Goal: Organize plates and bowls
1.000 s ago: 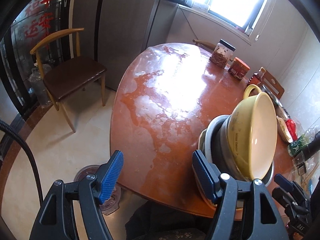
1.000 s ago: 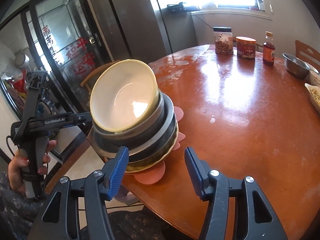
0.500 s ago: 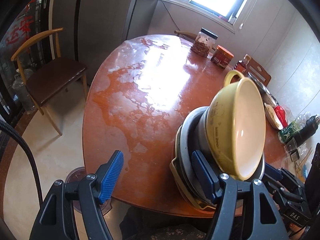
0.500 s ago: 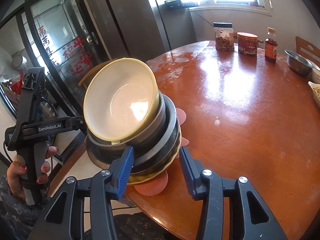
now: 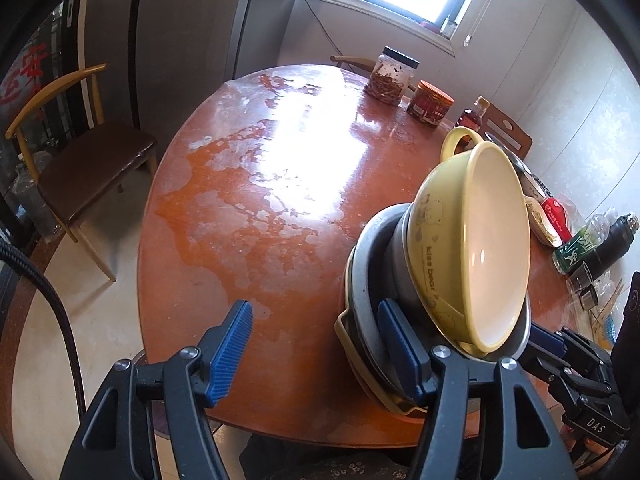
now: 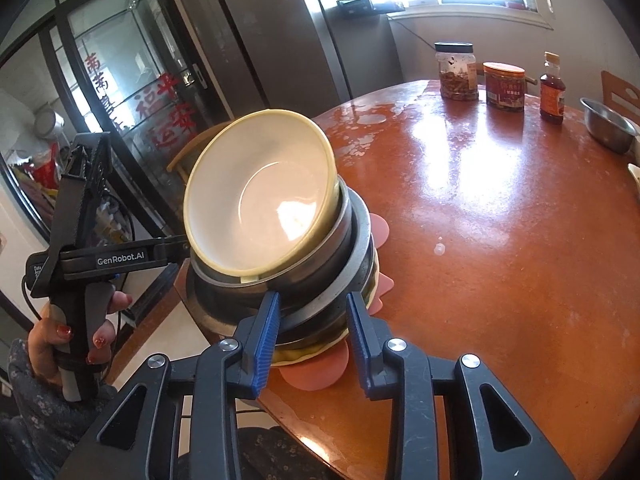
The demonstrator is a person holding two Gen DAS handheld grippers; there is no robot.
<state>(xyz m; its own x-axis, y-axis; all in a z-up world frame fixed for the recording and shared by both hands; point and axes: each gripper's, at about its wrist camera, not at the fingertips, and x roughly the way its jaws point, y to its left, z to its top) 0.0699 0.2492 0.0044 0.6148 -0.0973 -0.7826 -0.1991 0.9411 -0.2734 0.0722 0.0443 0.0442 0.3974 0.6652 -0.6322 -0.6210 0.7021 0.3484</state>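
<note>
The round wooden table [image 6: 500,240] (glossy, sunlit) carries a pink mat [image 6: 316,372], two jars [image 6: 456,72], a bottle [image 6: 552,92] and a steel bowl [image 6: 608,128].

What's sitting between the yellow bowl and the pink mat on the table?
Right wrist view: nested metal bowls and a yellow plate lie between yellow bowl and pink mat.

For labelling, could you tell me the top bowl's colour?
Yellow outside, cream-white inside; the top bowl shows best in the left wrist view.

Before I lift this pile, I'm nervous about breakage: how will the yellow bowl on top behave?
The glossy yellow handled bowl already sits tilted in the steel bowls, so it may slide or tip out. It looks ceramic, likely fragile and fairly heavy. The right tongs straddle only the lower rims, leaving it unrestrained.
</note>
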